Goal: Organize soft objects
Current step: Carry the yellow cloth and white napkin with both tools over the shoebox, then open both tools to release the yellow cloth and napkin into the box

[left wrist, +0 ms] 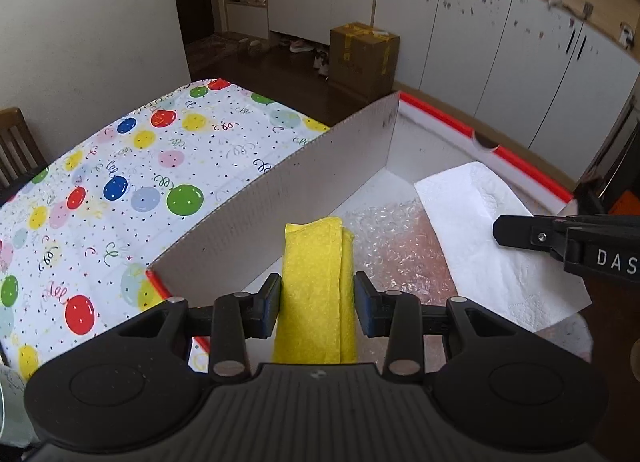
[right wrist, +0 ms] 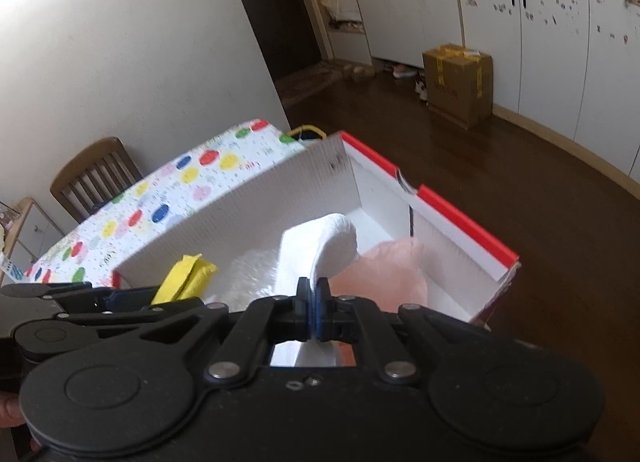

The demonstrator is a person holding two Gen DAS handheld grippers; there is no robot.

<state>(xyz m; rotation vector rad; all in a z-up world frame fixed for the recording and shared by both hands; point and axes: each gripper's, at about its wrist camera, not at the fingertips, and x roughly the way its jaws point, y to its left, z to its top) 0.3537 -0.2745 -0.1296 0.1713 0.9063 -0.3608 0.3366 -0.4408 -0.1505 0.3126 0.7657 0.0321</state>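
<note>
A folded yellow cloth (left wrist: 316, 282) stands upright between the pads of my left gripper (left wrist: 316, 302), which is shut on it just above the near-left corner of a white cardboard box with a red rim (left wrist: 304, 189). In the right wrist view the yellow cloth (right wrist: 184, 278) shows at the box's (right wrist: 248, 197) left wall. My right gripper (right wrist: 316, 302) is shut on a white paper towel (right wrist: 334, 242) that hangs into the box. From the left wrist view the right gripper (left wrist: 504, 230) reaches over the paper towel (left wrist: 480, 229).
Bubble wrap (left wrist: 392, 246) lines the box floor and a pink soft thing (right wrist: 384, 274) lies at its right. The box sits on a table with a balloon-print cover (left wrist: 120, 181). A wooden chair (right wrist: 96, 173), a brown carton (left wrist: 364, 57) and white cabinets (left wrist: 480, 61) stand beyond.
</note>
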